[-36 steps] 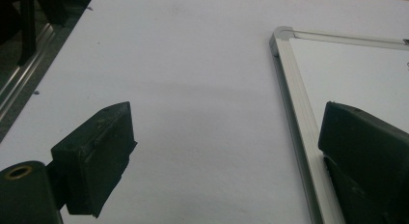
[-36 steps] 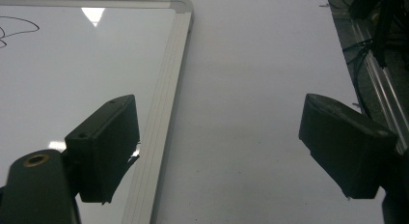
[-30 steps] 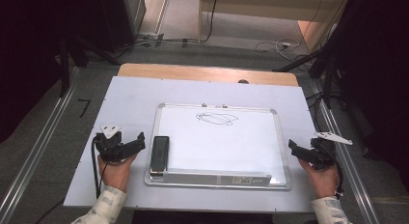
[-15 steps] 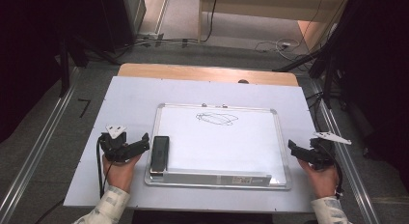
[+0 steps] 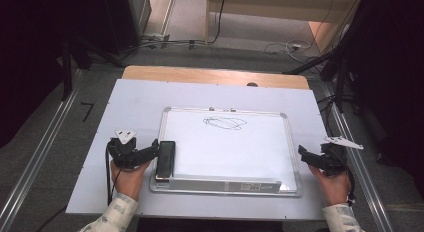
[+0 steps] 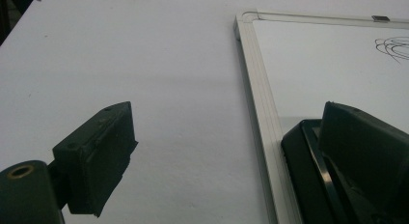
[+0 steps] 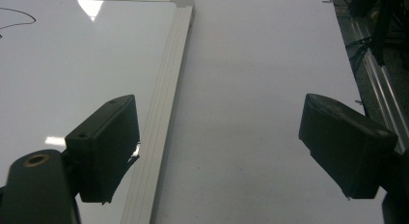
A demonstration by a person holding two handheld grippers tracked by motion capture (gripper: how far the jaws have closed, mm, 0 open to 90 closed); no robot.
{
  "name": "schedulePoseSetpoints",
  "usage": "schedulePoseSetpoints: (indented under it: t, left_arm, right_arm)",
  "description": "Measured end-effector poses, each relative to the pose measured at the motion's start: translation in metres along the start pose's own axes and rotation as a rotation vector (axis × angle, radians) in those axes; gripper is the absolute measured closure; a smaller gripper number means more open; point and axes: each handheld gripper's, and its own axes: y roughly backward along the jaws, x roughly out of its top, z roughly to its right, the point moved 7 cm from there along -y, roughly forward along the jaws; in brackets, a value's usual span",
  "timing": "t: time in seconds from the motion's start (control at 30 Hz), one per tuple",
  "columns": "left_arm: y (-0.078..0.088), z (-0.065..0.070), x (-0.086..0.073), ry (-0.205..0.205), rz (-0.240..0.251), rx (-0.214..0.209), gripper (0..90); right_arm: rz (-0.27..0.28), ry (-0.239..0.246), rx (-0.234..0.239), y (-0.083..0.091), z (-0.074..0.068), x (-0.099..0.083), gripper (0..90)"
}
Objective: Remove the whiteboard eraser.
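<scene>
Eraser (image 5: 165, 159) lies on the whiteboard's (image 5: 280, 122) near-left corner, long axis running front-to-back along the left frame. Left gripper (image 5: 150, 153) sits just to its left, jaws spread, one jaw already over the eraser's edge. Right gripper (image 5: 306, 155), also spread, is well apart at the board's right edge, so left is the nearer hand.

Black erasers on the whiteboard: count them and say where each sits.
1. The black rectangular eraser lies at the near left corner of the silver-framed whiteboard, beside the open left gripper. None seems hidden.
</scene>
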Motion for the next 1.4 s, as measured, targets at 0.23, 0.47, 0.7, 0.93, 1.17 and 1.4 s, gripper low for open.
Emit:
schedulePoseSetpoints:
  t: [0.23, 0.47, 0.7, 0.93, 1.17, 1.4]
  left_arm:
    - [0.0, 0.002, 0.0, -0.003, -0.004, 0.0, 6.7]
    - [-0.001, 0.007, -0.001, -0.012, -0.008, -0.008, 6.7]
    - [-0.003, 0.013, -0.002, -0.018, -0.013, -0.019, 6.7]
    - [-0.005, 0.019, -0.004, -0.026, -0.023, -0.032, 7.3]
    - [-0.007, 0.031, -0.007, -0.041, -0.036, -0.051, 7.3]
    - [-0.009, 0.038, -0.009, -0.047, -0.042, -0.059, 7.4]
  right_arm:
    - [-0.002, 0.0, -0.001, 0.0, 0.0, 0.0, 12.9]
    - [-0.003, 0.004, -0.001, -0.001, 0.0, 0.0, 12.9]
    - [-0.003, 0.004, -0.001, 0.0, 0.0, 0.0, 12.9]
    - [-0.007, 0.007, -0.002, -0.001, -0.001, -0.001, 12.9]
    - [-0.007, 0.008, -0.003, -0.001, -0.001, -0.001, 12.9]
    - [-0.007, 0.009, 0.0, -0.001, -0.001, -0.001, 12.9]
